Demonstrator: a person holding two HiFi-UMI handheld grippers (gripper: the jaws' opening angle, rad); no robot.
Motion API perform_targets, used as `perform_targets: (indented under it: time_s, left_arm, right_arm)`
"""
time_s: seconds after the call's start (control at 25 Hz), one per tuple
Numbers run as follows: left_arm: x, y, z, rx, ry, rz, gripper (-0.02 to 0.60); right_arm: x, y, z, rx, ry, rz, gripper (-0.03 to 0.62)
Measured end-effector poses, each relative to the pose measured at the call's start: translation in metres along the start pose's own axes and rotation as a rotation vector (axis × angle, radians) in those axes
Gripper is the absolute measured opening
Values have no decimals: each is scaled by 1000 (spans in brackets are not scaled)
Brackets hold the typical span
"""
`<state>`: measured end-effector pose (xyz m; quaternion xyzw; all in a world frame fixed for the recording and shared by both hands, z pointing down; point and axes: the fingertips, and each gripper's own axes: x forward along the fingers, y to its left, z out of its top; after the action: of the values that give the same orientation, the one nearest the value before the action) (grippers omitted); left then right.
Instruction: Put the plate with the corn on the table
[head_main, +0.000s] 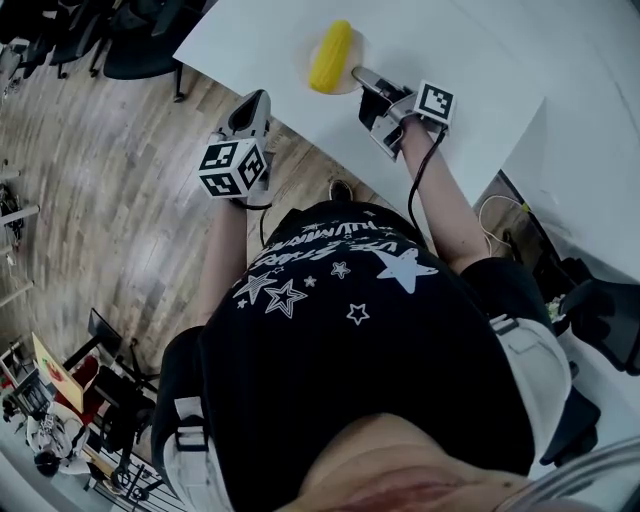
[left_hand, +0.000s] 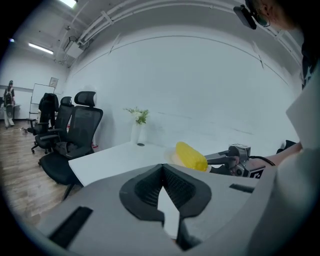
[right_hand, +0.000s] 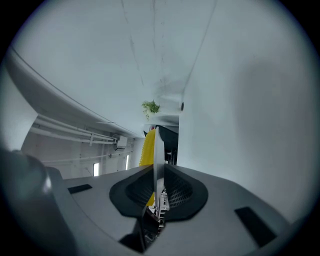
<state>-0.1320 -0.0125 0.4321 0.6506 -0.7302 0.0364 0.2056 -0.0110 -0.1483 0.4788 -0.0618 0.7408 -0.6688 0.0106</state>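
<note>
White counter (head_main: 450, 60) over a wood-plank floor (head_main: 120, 150), with a plain pale wall behind. Close to the counter's near edge sits the plate (head_main: 357, 47), pale and shallow, with the corn (head_main: 330, 57) lying lengthwise on it. Cannot tell whether the plate is resting on the surface or held just above it. Pinched at the near-right rim by the right tongs (head_main: 368, 82), pads pressed onto the thin edge. Left tongs (head_main: 254, 105) out over the floor, just off the counter's near edge and well apart from the plate, closed tip to tip on nothing.

Probably stiff and light, smooth and likely slippery at the rim, breakable if ceramic. With a hold on one side only, apt to dip at the far side, so best kept level. Loose, round cob, free to roll with any tilt. Best hold: the rim, seated deep in the pads, on the side nearest the cob's weight. No need to touch the corn itself.

From the head view: the layout from above, with plate, counter edge and both tongs together.

From the left gripper view: a low side look, cob humped above the plate, right tongs reaching in from the right, and a small sprig in a vase (left_hand: 140, 122) at the counter's far end, missing from above.

From the right gripper view, rolled sideways: the rim edge-on as a thin white line between the pads, yellow cob just beyond. Only here the grip itself up close.
</note>
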Motion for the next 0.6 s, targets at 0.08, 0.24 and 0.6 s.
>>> perform_targets:
  time_s: [0.08,0.24,0.6]
  left_arm:
    - [11,-2,2,-2,7,-4,6]
    - [25,1,7,10,21,-15,6]
    - [69,42,14,4,66,-105,6]
  right_arm:
    - [-2,-5,9,-3,-6,-10,42]
    - [-1,-11,20,3,-28,-18,43]
    - [30,-23,33,29,-137,-48,43]
